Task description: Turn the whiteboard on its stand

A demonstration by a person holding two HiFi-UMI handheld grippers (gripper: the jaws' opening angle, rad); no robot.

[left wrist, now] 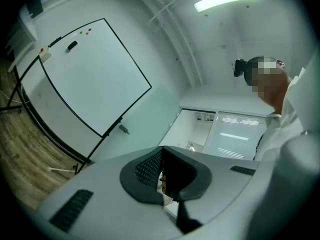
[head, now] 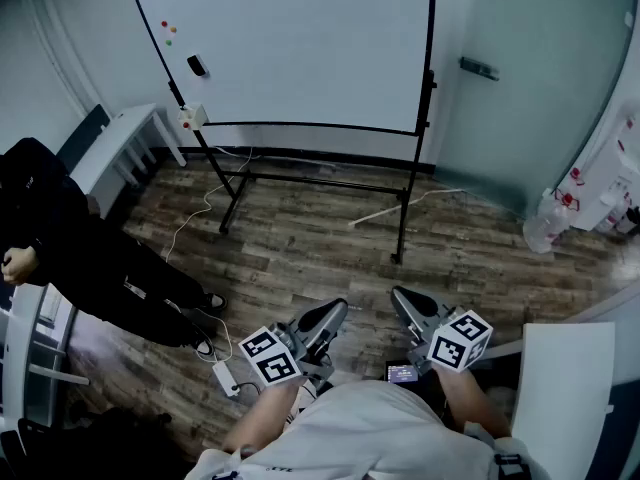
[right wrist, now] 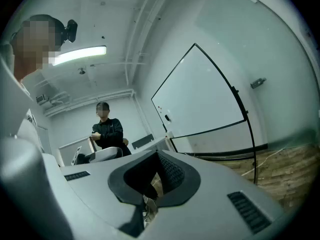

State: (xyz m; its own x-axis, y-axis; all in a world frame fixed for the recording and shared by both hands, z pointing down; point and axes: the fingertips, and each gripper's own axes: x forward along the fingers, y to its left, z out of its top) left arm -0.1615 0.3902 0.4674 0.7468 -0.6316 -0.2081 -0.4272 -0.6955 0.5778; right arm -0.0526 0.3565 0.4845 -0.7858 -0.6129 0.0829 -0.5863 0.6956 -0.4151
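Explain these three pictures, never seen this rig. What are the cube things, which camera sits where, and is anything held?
There is no robot. A person holds a two-jaw tool in each hand, and the marker cubes are part of those tools. The head view looks down from the person's head, with the left tool at left and the right tool at right. The other two pictures come from a camera riding on each tool, looking along its jaws. Both tools have their jaws together and hold nothing. Ahead, the whiteboard hangs on its stand on the wood floor, untouched. Another person in dark clothes is at the left.
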